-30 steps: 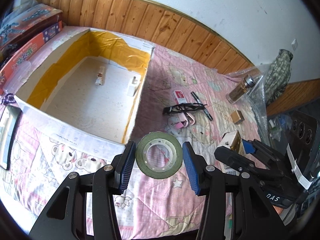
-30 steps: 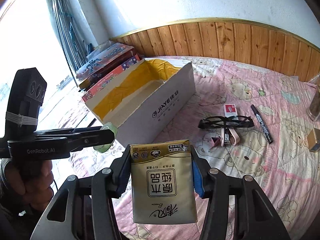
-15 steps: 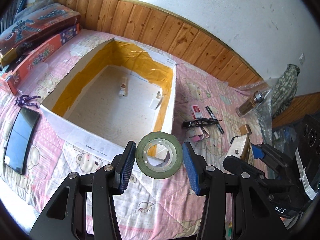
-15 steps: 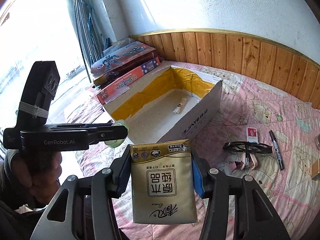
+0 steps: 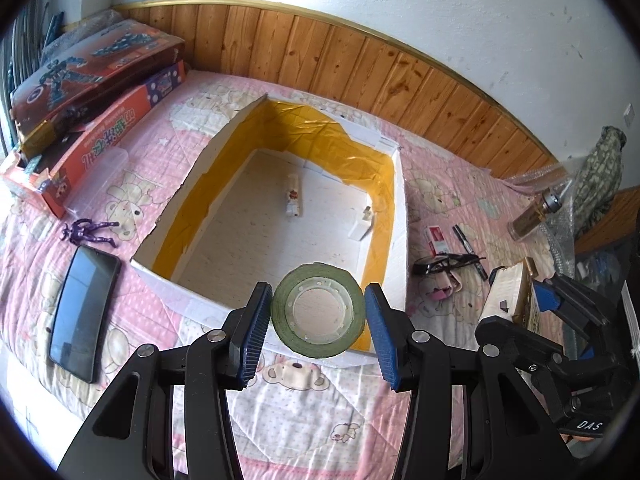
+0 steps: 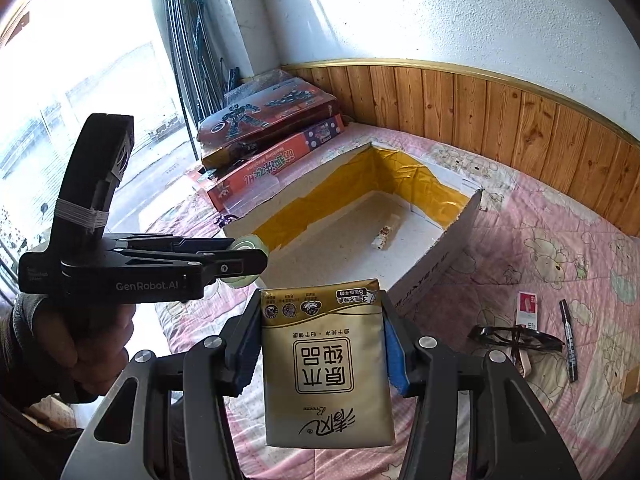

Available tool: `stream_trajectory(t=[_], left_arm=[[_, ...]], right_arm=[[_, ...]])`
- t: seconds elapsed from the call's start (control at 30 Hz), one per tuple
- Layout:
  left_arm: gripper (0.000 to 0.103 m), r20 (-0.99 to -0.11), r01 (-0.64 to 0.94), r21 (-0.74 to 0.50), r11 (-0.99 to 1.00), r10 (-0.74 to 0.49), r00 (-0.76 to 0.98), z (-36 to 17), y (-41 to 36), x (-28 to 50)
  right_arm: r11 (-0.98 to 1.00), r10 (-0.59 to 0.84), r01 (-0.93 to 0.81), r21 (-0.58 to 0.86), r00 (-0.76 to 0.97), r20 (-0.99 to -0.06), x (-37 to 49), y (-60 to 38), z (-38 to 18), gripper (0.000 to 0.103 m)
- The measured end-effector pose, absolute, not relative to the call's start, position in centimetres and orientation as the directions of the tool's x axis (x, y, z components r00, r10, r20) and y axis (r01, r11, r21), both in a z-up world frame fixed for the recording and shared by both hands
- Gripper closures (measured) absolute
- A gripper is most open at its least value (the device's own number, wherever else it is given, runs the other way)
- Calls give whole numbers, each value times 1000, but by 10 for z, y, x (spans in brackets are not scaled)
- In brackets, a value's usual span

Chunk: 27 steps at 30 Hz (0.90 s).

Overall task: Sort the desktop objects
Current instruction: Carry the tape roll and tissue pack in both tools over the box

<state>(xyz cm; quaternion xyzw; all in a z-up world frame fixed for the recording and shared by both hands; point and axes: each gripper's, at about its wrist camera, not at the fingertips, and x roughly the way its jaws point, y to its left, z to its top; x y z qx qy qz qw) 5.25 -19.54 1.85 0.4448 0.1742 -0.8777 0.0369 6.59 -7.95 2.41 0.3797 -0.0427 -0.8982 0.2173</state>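
My left gripper (image 5: pixel 318 322) is shut on a green tape roll (image 5: pixel 319 312) and holds it above the near wall of the open white box (image 5: pixel 280 240) with yellow tape lining. My right gripper (image 6: pixel 322 346) is shut on a gold tissue pack (image 6: pixel 326 364), held above the bedspread just right of the box (image 6: pixel 360 240). The right gripper with the pack also shows in the left wrist view (image 5: pixel 520 296). The left gripper with the tape shows in the right wrist view (image 6: pixel 244 256). Two small items (image 5: pixel 294 200) lie inside the box.
On the pink bedspread right of the box lie glasses (image 5: pixel 448 262), a marker (image 5: pixel 470 246), a small red-white card (image 5: pixel 438 240) and a bottle (image 5: pixel 536 216). A phone (image 5: pixel 82 312), a purple figure (image 5: pixel 86 232) and stacked toy boxes (image 5: pixel 88 80) are to the left.
Both grippers have risen and moved left towards the box, each still holding its object. The left gripper's tape roll now hangs over the box's near wall.
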Motion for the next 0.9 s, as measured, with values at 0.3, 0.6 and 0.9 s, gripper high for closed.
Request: stream_trajectory(t=[0.3,0.6,0.9], left_arm=[[54,-809,220,-225,-949,56,-585,16,-213,38],[54,-819,224,-227,-948,61,-570,11,-230,24],[54,-826,245,-272,-931,95,-555,4,-251,11]], right_arm=[[-886,-445,395,241,-584,-679,38,-95,28,50],[-866,-492,381,323,-536,-686,3,-99,30,50],[-868,-487,364,337,-497,-718,-36,-106,28,50]])
